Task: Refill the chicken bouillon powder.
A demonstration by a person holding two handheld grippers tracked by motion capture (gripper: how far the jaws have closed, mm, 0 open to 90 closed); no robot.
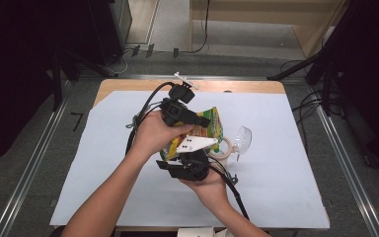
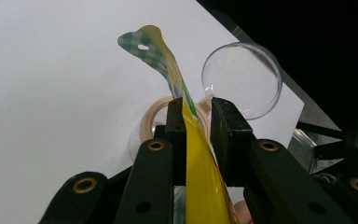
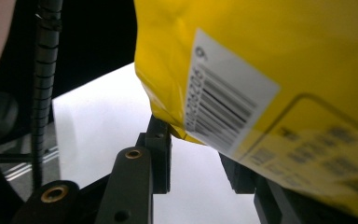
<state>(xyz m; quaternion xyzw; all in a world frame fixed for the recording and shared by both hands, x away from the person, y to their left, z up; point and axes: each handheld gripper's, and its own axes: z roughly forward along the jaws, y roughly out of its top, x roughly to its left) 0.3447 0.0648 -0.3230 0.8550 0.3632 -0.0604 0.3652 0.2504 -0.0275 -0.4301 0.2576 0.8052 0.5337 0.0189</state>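
The left gripper point(image 1: 205, 120) is seen closed on the upper edge of a yellow snack bag point(image 1: 212, 129), which is held above the white sheet point(image 1: 286, 173), over a tape roll point(image 1: 225, 148) and beside a tipped clear glass point(image 1: 243, 139). Lower down, the right gripper point(image 3: 193, 161) sits at the bag's bottom corner; whether it is clamped cannot be told, since the bag hides one jaw. The bag appears lifted but not yet opened or set down.
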